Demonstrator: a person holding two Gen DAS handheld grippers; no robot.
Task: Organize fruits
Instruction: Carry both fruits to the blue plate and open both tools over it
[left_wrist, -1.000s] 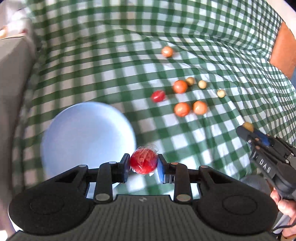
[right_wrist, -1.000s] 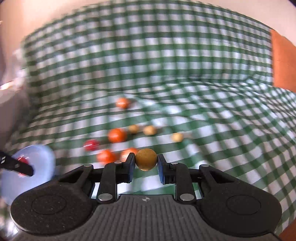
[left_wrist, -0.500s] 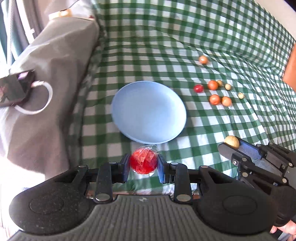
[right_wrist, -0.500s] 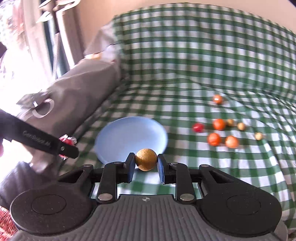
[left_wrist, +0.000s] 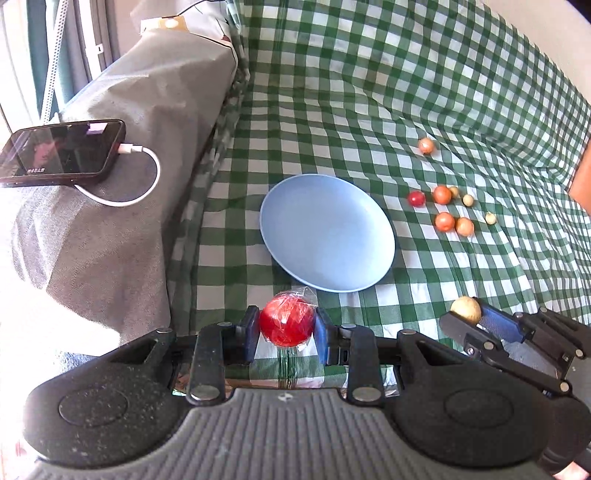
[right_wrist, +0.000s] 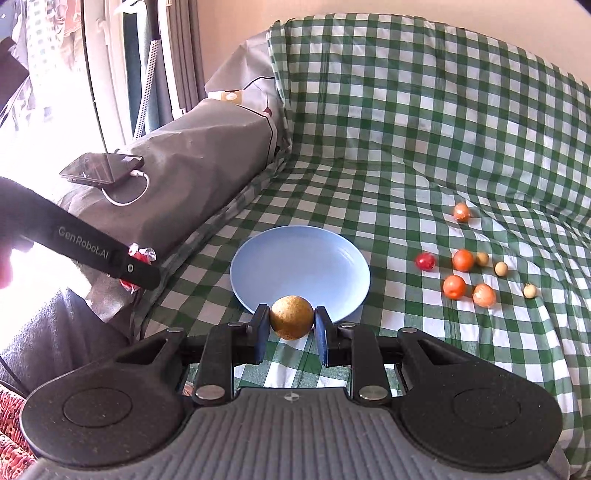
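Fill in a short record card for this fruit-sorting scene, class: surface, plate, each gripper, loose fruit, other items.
surface: green checked cloth
plate: blue plate, nothing on it
left gripper: shut on a red fruit in clear wrap
right gripper: shut on a tan fruit
loose fruit: eight small pieces to the right of the plate, such as an orange fruit
other items: phone on charging cable, on grey cover

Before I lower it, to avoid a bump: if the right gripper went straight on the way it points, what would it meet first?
Probably the near rim of the blue plate, just beyond the right gripper and its tan fruit; depth is unclear.
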